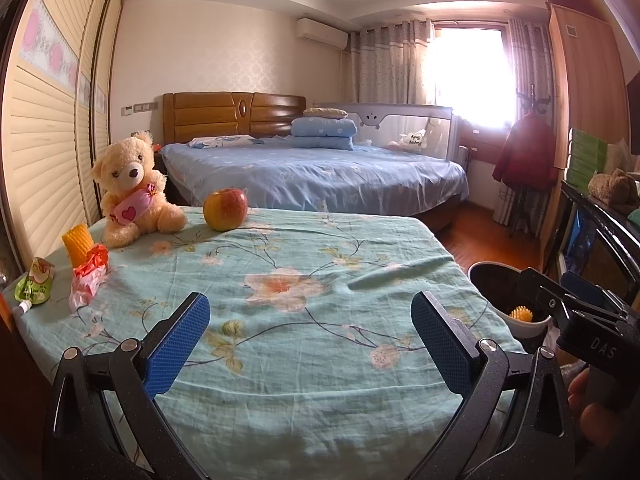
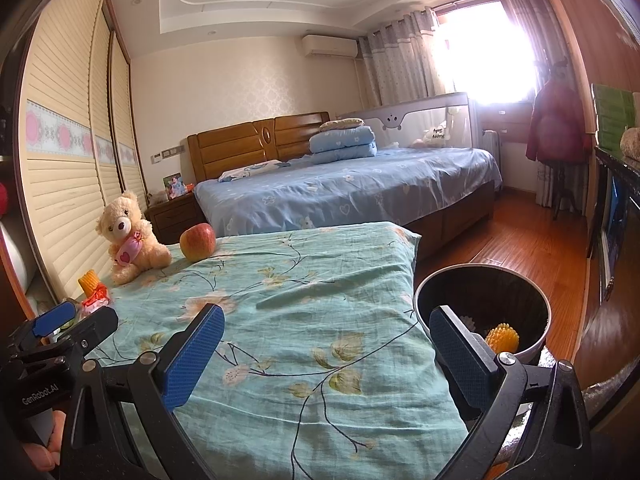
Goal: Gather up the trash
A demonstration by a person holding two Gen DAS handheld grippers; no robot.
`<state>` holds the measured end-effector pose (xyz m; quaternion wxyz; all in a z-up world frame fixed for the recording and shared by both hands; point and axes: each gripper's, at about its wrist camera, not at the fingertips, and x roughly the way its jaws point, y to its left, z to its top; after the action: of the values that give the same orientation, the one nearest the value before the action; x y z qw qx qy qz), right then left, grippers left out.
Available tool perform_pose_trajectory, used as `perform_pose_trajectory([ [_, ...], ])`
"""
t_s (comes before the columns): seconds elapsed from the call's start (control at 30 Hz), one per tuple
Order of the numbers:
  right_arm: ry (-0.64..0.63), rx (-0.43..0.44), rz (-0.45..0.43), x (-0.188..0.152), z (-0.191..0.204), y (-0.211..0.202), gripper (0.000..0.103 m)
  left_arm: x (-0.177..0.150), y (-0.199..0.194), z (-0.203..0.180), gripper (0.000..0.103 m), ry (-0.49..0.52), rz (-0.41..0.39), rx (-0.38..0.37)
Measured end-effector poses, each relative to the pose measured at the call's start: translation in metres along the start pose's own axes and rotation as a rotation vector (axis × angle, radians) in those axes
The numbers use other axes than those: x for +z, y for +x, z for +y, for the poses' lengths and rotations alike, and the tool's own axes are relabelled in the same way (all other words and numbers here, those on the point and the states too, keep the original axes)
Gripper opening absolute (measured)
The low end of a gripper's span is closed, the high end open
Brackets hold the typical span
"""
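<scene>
Both of your hand-held grippers are spread wide and empty. Take the teddy bear (image 1: 130, 186) as your landmark: the remaining trash lies just in front of it along the desk's (image 1: 320, 360) left edge, a yellow foam sleeve (image 1: 76, 243) standing upright, a crumpled red-and-white wrapper (image 1: 89, 278) beside it, and a green pouch (image 1: 35, 283) nearest the corner. All of it sits ahead and to the left of your left hand-held gripper (image 1: 310, 344), which is clearly nearer. The bin (image 2: 480, 312) waits across the desk from the bear, under your right hand-held gripper (image 2: 326, 354).
</scene>
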<state>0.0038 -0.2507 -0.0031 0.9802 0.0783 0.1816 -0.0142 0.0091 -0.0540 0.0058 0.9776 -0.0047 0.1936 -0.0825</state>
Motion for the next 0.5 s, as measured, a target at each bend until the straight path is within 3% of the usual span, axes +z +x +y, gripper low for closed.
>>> perform_pose_trajectory([
  [0.5,0.002,0.001,0.001,-0.0004,0.0004,-0.0001,0.103,-0.0004,0.0013,0.0005,0.103,0.003,0.006,-0.001],
])
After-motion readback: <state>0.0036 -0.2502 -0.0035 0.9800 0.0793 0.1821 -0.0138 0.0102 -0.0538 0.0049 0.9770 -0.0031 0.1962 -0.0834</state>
